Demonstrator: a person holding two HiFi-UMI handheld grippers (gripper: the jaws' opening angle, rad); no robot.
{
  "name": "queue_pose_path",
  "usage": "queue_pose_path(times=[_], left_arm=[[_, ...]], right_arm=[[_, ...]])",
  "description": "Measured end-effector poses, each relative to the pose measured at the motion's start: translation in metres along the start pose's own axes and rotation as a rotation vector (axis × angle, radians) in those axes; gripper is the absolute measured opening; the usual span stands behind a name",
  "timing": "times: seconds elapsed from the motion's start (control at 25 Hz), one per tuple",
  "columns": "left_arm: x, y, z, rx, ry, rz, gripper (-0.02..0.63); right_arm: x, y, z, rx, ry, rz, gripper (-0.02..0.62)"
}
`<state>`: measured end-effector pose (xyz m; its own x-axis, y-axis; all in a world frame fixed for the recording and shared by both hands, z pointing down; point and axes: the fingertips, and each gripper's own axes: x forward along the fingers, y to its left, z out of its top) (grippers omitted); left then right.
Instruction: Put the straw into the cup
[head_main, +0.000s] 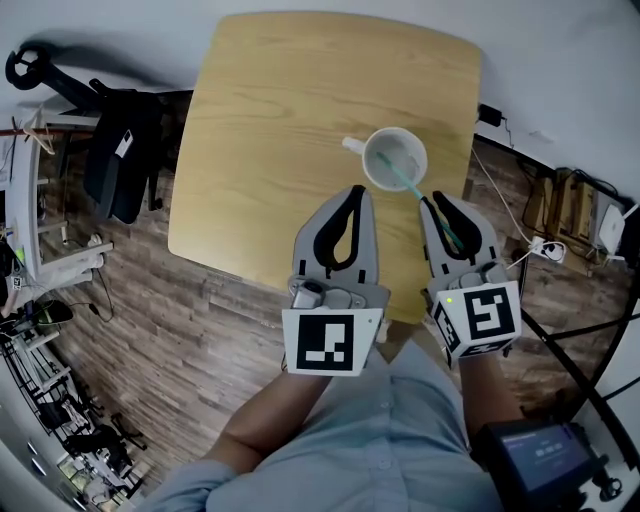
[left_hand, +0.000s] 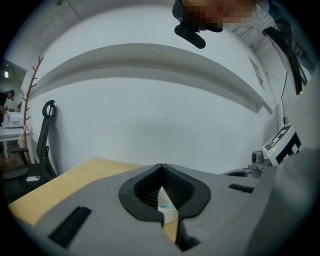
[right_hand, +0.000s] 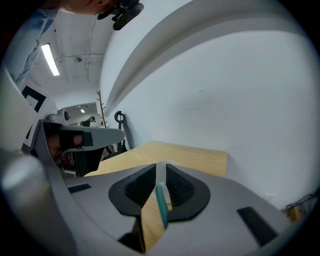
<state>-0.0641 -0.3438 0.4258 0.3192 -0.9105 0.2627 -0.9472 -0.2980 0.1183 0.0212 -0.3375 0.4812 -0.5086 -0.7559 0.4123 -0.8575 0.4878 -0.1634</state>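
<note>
A white cup (head_main: 394, 158) with a handle stands on the wooden table (head_main: 270, 120), toward its right side. A teal straw (head_main: 408, 182) leans out of the cup, its upper end inside and its lower end between the fingers of my right gripper (head_main: 434, 198), which is shut on it. In the right gripper view the straw (right_hand: 161, 202) lies pinched between the ribbed pads of that gripper (right_hand: 161, 164). My left gripper (head_main: 358, 188) hovers just left of the cup, shut and holding nothing. Through its closed jaws (left_hand: 161, 166) a sliver of the cup (left_hand: 167, 207) shows.
The table's near edge runs just under both grippers. A dark chair with a black jacket (head_main: 120, 150) stands at the left of the table. Cables and a power strip (head_main: 545, 245) lie on the wood floor at the right. White walls lie beyond the table.
</note>
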Motion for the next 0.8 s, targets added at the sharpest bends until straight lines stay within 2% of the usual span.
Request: queue_pose_path(times=[0.36, 0.6, 0.8], left_arm=[[-0.018, -0.013, 0.019, 0.020, -0.051, -0.014, -0.008], [-0.043, -0.035, 0.057, 0.065, -0.135, -0.018, -0.008], [-0.068, -0.051, 0.099, 0.100, -0.223, -0.013, -0.008]], right_arm=[[-0.023, 0.002, 0.022, -0.017, -0.073, -0.021, 0.072], [-0.056, 0.016, 0.064, -0.047, -0.176, 0.005, 0.071], [-0.083, 0.035, 0.113, -0.055, -0.294, 0.065, 0.055]])
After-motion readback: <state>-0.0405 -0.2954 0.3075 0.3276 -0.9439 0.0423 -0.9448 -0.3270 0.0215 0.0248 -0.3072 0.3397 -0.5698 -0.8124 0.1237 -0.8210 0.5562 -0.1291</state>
